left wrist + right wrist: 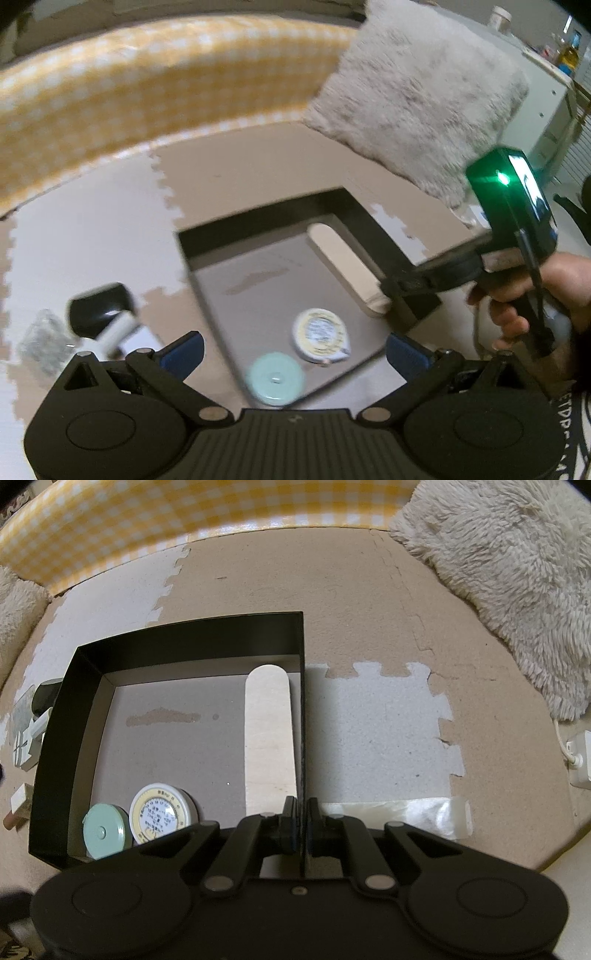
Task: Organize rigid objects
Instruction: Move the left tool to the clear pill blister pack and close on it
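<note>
The right tool (302, 825) is closed on the right wall of the black box (177, 635), one finger inside the box and one outside, the pads pressing the thin wall between them. A hand (532, 306) holds this tool, seen from the left wrist view at the right side of the box.

The left tool (291, 350) is wide open with nothing between its blue pads (184, 349). It hangs above the near end of the box. Just ahead of it and a little below lies the mint disc (275, 380), and beside it, further in, the white round case (319, 334) with a yellow ring on its lid. Both lie on the grey bottom of the box, in the corner near the left tool, and they seem to touch each other.

The wooden stick (269, 738) lies flat along the right wall inside the box, just beside the inner finger of the right tool.

The box stands on the floor mat (369, 590) of beige and grey puzzle pieces. Left of the box, outside it, lie a black object (98, 308) and some small white pieces (27, 738). A fluffy cushion (517, 572) lies further right, and a yellow checked cloth (184, 517) runs along the back.
</note>
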Demonstrator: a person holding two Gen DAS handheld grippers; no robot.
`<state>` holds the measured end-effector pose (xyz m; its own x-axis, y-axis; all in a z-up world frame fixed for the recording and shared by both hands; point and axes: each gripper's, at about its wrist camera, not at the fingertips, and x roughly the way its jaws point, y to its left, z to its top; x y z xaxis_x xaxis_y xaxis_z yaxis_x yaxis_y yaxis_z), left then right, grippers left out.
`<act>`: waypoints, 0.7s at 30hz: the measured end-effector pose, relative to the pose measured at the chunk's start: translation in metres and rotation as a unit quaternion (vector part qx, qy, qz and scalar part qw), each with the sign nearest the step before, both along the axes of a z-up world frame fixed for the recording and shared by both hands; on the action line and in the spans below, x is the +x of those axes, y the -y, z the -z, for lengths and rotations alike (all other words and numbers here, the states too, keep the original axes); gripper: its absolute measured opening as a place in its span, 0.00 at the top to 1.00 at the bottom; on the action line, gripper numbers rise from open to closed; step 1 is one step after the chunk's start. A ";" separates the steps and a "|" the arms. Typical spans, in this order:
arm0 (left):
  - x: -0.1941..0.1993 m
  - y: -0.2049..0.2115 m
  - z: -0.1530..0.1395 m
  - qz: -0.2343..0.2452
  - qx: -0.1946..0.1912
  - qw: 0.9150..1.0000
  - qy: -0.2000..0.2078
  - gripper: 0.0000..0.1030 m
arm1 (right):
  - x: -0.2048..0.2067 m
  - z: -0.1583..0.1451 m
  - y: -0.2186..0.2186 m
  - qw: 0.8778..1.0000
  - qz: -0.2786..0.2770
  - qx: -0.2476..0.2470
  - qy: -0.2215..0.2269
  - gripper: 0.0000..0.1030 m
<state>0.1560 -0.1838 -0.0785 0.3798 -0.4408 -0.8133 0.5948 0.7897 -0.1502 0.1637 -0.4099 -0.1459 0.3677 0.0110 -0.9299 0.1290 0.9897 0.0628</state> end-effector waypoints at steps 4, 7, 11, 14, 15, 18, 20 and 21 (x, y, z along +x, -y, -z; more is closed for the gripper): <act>0.011 -0.024 -0.010 -0.027 -0.008 0.999 0.018 0.00 | 0.000 0.000 0.000 1.000 0.001 0.001 0.000 0.93; 0.020 -0.044 -0.016 -0.055 -0.017 0.998 0.034 0.00 | 0.000 0.000 0.000 1.000 0.001 0.000 -0.001 0.93; 0.032 -0.069 -0.017 -0.099 -0.020 0.993 0.054 0.00 | 0.000 0.000 0.000 1.000 -0.002 -0.002 -0.001 0.93; 0.044 -0.087 -0.012 -0.136 -0.011 0.989 0.059 0.00 | 0.000 0.000 0.000 1.000 -0.002 -0.002 -0.002 0.93; 0.049 -0.093 -0.009 -0.150 -0.009 0.987 0.056 0.00 | 0.001 0.000 0.000 1.000 -0.002 -0.001 -0.002 0.93; 0.063 -0.113 0.001 -0.200 -0.007 0.979 0.044 0.00 | 0.001 0.000 0.000 1.000 -0.004 -0.003 -0.002 0.93; 0.073 -0.129 0.009 -0.239 -0.002 0.970 0.036 0.00 | 0.001 0.000 0.000 1.000 -0.003 -0.003 -0.002 0.93; 0.078 -0.136 0.013 -0.257 0.000 0.966 0.031 0.00 | 0.000 0.000 0.000 1.000 -0.003 -0.002 -0.002 0.93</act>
